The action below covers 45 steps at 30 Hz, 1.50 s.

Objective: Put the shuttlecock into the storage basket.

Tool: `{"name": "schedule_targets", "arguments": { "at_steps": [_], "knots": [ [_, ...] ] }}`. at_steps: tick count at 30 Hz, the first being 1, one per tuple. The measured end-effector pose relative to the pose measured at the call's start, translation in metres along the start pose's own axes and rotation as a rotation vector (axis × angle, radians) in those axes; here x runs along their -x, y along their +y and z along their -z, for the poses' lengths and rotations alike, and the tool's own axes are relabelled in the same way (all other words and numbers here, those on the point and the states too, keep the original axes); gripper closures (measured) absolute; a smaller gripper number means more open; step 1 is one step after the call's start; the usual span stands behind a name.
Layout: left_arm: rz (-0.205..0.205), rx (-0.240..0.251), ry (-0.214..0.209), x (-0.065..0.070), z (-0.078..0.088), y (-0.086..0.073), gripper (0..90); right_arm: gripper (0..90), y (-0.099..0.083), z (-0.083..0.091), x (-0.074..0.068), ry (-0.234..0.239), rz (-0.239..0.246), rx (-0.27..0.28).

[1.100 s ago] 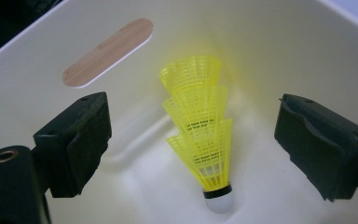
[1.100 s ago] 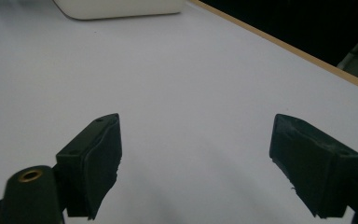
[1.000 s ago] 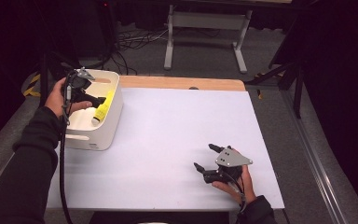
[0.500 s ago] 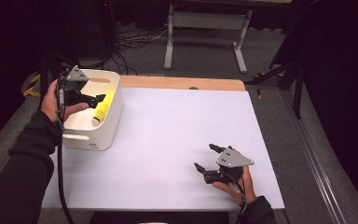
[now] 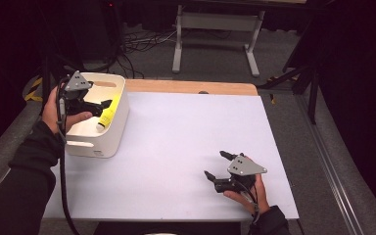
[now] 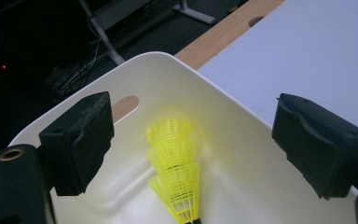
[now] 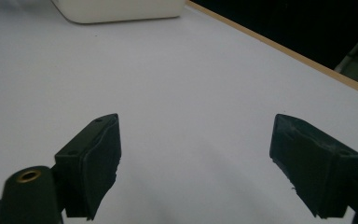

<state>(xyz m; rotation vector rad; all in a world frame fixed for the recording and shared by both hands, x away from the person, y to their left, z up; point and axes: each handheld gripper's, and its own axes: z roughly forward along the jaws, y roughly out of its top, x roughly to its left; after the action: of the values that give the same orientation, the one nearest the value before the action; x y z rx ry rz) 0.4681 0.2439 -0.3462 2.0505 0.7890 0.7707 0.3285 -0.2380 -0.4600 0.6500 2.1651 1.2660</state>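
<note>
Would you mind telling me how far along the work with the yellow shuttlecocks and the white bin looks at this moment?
Done, it seems: the yellow shuttlecocks, nested in a stack, lie inside the white bin. In hand: nothing; the left gripper hangs over the bin with jaws open and apart from the stack, and the right gripper rests open over the bare white table. Left: I see nothing else waiting there, so the job is likely near its end.
</note>
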Motion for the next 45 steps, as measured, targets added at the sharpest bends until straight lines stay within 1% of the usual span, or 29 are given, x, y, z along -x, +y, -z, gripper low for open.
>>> {"name": "schedule_targets", "arguments": {
  "at_steps": [2, 6, 8, 9, 11, 13, 14, 16, 18, 20, 23, 27, 28, 34, 37, 39, 44, 45],
  "knots": [
    [0.002, 0.021, -0.001, 0.002, 0.003, -0.001, 14.0, 17.7, 0.000, 0.000, 0.000, -0.001, 0.002, 0.000],
    [0.001, 0.047, -0.014, 0.006, 0.007, -0.002, 14.2, 17.7, 0.000, 0.001, 0.000, -0.003, 0.000, 0.001],
    [-0.004, 0.056, -0.012, 0.008, 0.010, -0.001, 14.0, 17.7, 0.000, 0.001, 0.000, -0.002, 0.001, 0.001],
    [-0.001, 0.061, -0.019, 0.009, 0.011, -0.001, 14.0, 17.7, 0.000, 0.001, 0.000, -0.002, 0.001, 0.002],
    [-0.004, 0.077, -0.016, 0.010, 0.014, -0.001, 13.8, 17.7, 0.000, 0.001, 0.000, -0.003, 0.003, 0.001],
    [0.000, 0.091, -0.023, 0.012, 0.017, -0.001, 13.8, 17.7, 0.001, 0.001, 0.000, -0.003, 0.002, 0.002],
    [-0.008, 0.099, -0.018, 0.013, 0.019, -0.001, 13.8, 17.7, 0.001, 0.001, 0.000, -0.004, 0.002, 0.003],
    [-0.008, 0.109, -0.028, 0.015, 0.022, 0.000, 13.7, 17.7, 0.001, 0.001, 0.000, -0.005, 0.003, 0.002],
    [-0.014, 0.121, -0.028, 0.018, 0.024, 0.000, 13.5, 17.8, 0.001, 0.001, 0.000, -0.003, 0.003, 0.002],
    [-0.019, 0.125, -0.037, 0.020, 0.026, 0.000, 13.3, 17.7, 0.001, 0.001, 0.000, -0.005, 0.003, 0.003],
    [-0.029, 0.133, -0.035, 0.024, 0.028, 0.000, 13.2, 17.8, 0.001, 0.001, 0.000, -0.006, 0.005, 0.004],
    [-0.042, 0.142, -0.045, 0.028, 0.031, 0.000, 12.9, 17.7, 0.001, 0.002, 0.000, -0.007, 0.006, 0.004],
    [-0.044, 0.144, -0.041, 0.029, 0.031, -0.001, 12.7, 17.7, 0.001, 0.002, 0.000, -0.006, 0.005, 0.003],
    [-0.042, 0.165, -0.049, 0.033, 0.035, -0.002, 12.6, 17.8, 0.001, 0.002, -0.001, -0.007, 0.006, 0.004],
    [-0.056, 0.171, -0.044, 0.035, 0.037, -0.002, 12.4, 17.7, 0.001, 0.002, -0.001, -0.006, 0.009, 0.003],
    [-0.051, 0.177, -0.053, 0.037, 0.038, -0.003, 12.4, 17.7, 0.002, 0.002, -0.001, -0.007, 0.010, 0.003],
    [-0.076, 0.190, -0.061, 0.043, 0.041, -0.003, 12.1, 17.7, 0.002, 0.002, -0.001, -0.005, 0.010, 0.004],
    [-0.076, 0.190, -0.061, 0.043, 0.041, -0.003, 11.9, 17.7, 0.002, 0.002, -0.001, -0.005, 0.010, 0.004]
  ]
}}
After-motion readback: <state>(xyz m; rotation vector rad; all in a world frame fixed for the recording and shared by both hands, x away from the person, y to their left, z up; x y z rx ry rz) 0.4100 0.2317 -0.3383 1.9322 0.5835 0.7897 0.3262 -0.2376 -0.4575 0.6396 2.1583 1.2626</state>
